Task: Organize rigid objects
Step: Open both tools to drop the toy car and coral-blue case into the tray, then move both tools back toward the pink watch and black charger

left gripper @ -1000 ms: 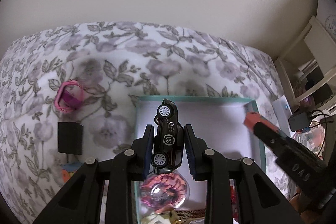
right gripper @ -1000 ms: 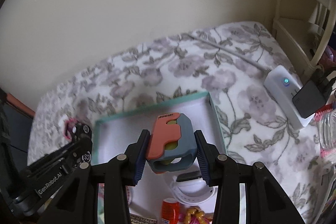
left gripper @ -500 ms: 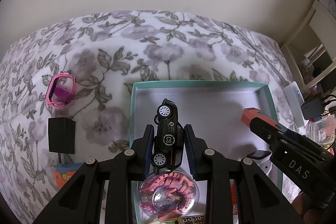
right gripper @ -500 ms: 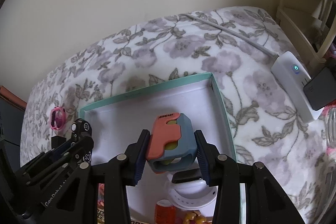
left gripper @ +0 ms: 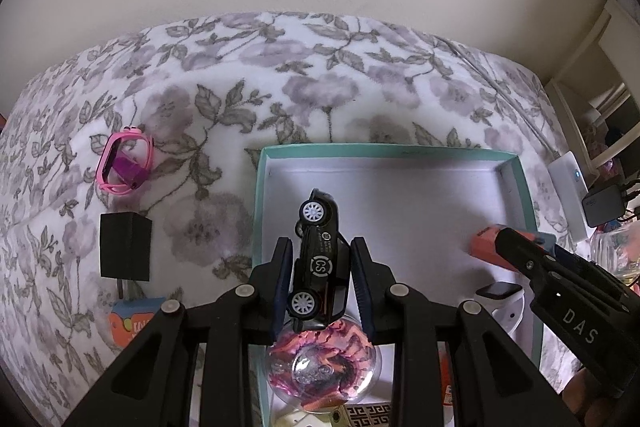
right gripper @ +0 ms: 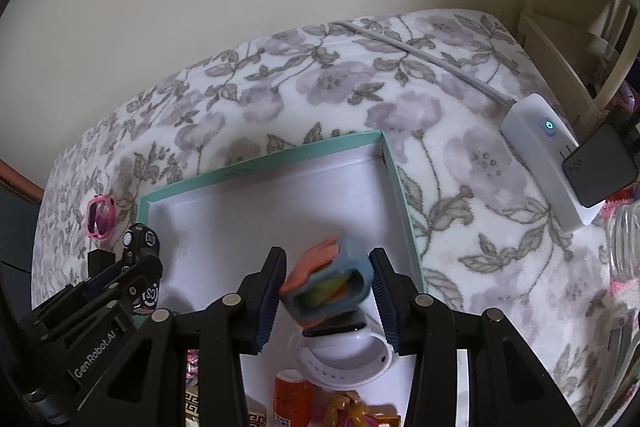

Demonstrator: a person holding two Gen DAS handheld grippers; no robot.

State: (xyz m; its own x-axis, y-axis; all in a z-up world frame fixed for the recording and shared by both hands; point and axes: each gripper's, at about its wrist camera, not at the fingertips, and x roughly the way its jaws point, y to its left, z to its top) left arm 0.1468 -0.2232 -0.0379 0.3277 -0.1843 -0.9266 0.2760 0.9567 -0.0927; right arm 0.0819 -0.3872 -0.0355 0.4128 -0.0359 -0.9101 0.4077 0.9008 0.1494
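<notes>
Left wrist view: your left gripper [left gripper: 320,279] pinches the black toy car [left gripper: 320,259] nose-forward above the teal box [left gripper: 384,149] for placing; right wrist view: your right gripper [right gripper: 329,293] stands spread, the coral-and-blue block [right gripper: 328,283] blurred, tilted and loose between its pads over that box [right gripper: 264,163]

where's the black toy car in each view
Left wrist view: the black toy car is at centre, between the left tool's fingers, over the teal box.
Right wrist view: lower left, nose and a wheel showing, beside the box's left wall.
Shared landmark: the pink watch.
</notes>
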